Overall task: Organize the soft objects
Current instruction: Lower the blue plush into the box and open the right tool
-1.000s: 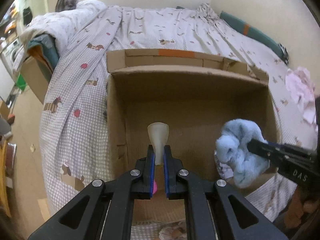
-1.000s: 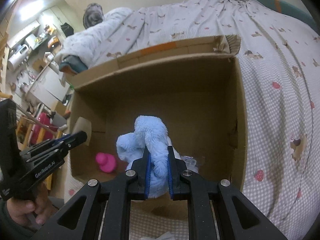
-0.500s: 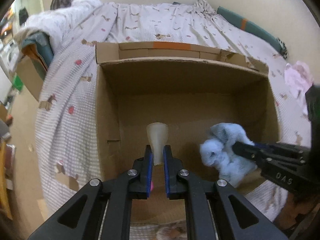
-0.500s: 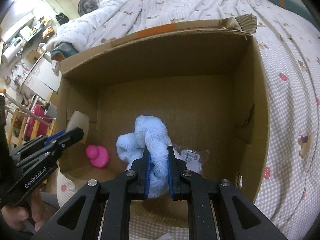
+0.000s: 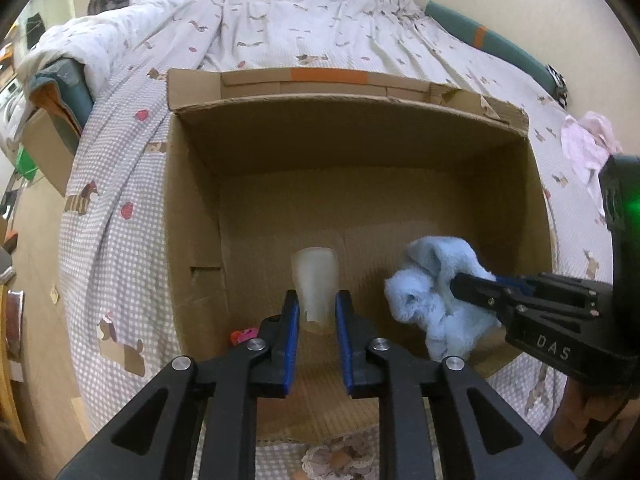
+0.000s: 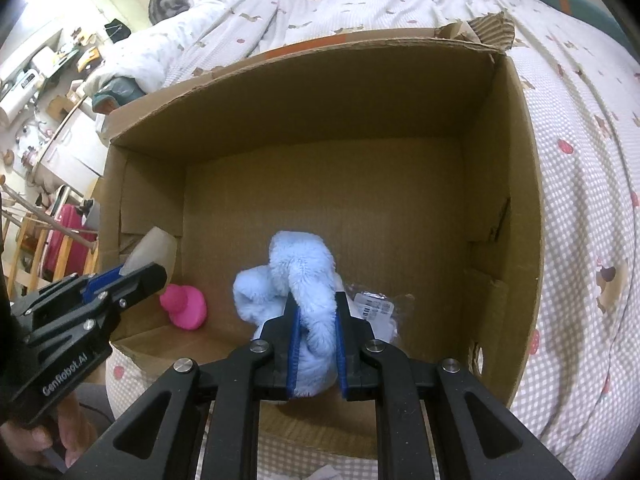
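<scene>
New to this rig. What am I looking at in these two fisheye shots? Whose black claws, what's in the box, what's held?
No robot: a person holds a two-finger gripper in each hand, each with a camera looking along its fingers. The left wrist view shows the left gripper, its jaws opening around a translucent whitish soft piece; I can't tell what it is. The right gripper, in its own view, is shut on a fluffy light-blue plush toy. Each gripper also appears at the edge of the other's picture. Both reach into an open cardboard box standing on a bed with a checked quilt. On the box floor lie a pink toy and a clear labelled packet.
</scene>
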Demonstrator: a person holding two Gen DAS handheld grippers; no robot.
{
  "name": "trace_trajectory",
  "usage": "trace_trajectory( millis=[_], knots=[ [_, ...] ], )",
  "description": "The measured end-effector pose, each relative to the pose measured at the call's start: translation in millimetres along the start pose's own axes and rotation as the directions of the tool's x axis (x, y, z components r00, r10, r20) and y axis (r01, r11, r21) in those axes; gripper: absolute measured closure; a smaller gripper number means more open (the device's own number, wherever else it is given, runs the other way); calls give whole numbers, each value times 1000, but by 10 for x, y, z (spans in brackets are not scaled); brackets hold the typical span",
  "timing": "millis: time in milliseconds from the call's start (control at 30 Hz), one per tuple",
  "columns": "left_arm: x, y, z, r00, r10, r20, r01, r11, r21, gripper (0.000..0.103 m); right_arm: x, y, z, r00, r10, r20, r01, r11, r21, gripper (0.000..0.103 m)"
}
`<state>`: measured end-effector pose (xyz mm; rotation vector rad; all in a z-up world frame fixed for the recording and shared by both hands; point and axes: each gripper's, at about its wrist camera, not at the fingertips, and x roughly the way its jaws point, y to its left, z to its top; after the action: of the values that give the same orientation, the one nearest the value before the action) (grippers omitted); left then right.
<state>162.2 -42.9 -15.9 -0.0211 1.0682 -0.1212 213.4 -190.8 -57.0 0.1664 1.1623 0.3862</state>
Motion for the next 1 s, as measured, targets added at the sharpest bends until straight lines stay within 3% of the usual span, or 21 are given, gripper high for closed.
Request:
trace_trajectory(
  millis=[100, 167, 233, 267, 433, 533, 633, 667, 700, 867, 1000],
  knots=[
    [11, -50, -11, 1000, -12, -11, 12, 1000, 10, 81, 23, 9, 3, 1000, -2, -5, 2, 1000, -1, 87],
    [2, -71, -10, 1000, -15, -10, 16, 1000, 15, 66, 34, 11, 6, 1000, -2, -8, 2, 1000, -3, 87],
    [-24, -84, -10, 1000, -11, 7, 11, 1000, 20, 36, 40, 10, 8, 1000, -4, -8, 4, 1000, -3, 87],
    [-29, -84, -5, 1000, 3, 18, -3, 1000, 27, 33, 41, 10, 8, 1000, -4, -8, 3, 1000, -3, 87],
    [-33, -126, 1, 999, 35, 22, -36, 998, 52, 33, 47, -4, 13, 1000, 11, -5, -11, 1000, 6, 87],
    [-52, -101, 11, 999, 40, 28, -41, 999, 36, 33, 39, -41, 11, 1000, 26, 0, -26, 1000, 18, 78],
    [-69, -88, 17, 998, 57, 37, -58, 998, 34, 33, 3, -80, 12, 999, 36, 17, -36, 999, 36, 56],
    [-69, -87, 18, 997, 68, 38, -69, 997, 35, 33, -20, -83, 18, 999, 41, 28, -42, 998, 39, 34],
    [-69, -79, 20, 996, 75, 39, -76, 997, 32, 33, -51, -89, 21, 998, 46, 47, -48, 998, 44, 28],
    [-93, 22, 18, 997, 63, 35, -63, 998, -13, 33, -208, -139, 63, 991, 80, 105, -88, 993, 75, 28],
    [-165, 75, -5, 996, 72, 53, -70, 997, -35, 33, -279, -177, 39, 991, 55, 119, -65, 994, 84, 28]
  ],
)
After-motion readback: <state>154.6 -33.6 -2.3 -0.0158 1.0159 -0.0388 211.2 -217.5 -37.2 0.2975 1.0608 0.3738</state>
